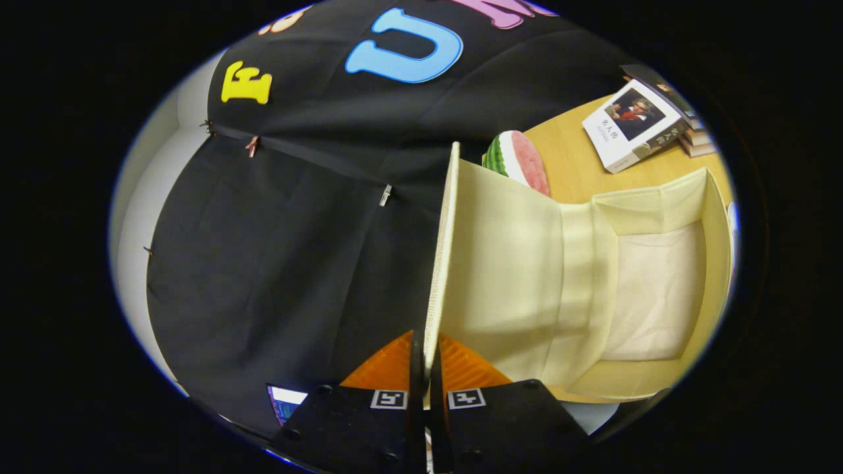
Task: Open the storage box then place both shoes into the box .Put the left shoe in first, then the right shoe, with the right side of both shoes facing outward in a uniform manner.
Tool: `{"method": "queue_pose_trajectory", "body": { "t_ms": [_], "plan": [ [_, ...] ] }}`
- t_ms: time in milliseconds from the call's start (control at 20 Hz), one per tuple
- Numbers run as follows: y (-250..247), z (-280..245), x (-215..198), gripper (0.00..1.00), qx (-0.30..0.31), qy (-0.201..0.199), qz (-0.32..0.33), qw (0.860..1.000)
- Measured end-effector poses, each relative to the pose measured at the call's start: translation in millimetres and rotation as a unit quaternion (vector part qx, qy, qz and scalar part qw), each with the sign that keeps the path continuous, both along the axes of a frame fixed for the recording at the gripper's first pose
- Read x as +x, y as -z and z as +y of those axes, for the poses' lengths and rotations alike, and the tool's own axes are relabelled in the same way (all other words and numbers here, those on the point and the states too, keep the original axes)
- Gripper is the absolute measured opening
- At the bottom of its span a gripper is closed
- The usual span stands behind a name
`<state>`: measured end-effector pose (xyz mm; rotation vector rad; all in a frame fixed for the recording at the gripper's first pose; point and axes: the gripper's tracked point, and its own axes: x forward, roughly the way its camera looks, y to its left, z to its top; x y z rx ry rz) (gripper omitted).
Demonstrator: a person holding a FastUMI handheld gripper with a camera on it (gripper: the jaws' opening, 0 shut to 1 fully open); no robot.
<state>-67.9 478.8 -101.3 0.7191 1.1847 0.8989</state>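
The gripper [428, 378] sits at the bottom centre of the frame, its two fingers pressed nearly together on the thin edge of the lid [440, 263] of the storage box [658, 289]. The lid is seen edge-on, a pale cream strip running up from between the fingers toward the middle of the frame, and both fingers appear to press on it.

To the right of the lid, the cream box lies open, its hinged flap [500, 263] spreading from the lid toward the box's hollow, whose pale lining fills the right middle of the frame. The box rests on a light wooden table [573, 164] at the upper right.

Beyond the box, near the upper centre right, a watermelon-slice cushion [520, 158] peeks over the flap's top edge. Farther toward the upper right corner, a stack of books [635, 125] lies on the table, well apart from the box.

Black cloth [276, 250] covers the left half of the frame.
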Motion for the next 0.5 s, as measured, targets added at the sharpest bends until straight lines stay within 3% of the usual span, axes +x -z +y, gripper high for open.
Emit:
{"method": "queue_pose_trajectory", "body": {
  "t_ms": [350, 400, 500],
  "plan": [
    [26, 43, -11, 0.08, -0.033, -0.005, -0.009, 0.999],
    [25, 47, -12, 0.11, -0.03, -0.004, -0.008, 1.0],
    [15, 37, -7, 0.55, -0.018, -0.005, -0.013, 1.0]
  ]
}}
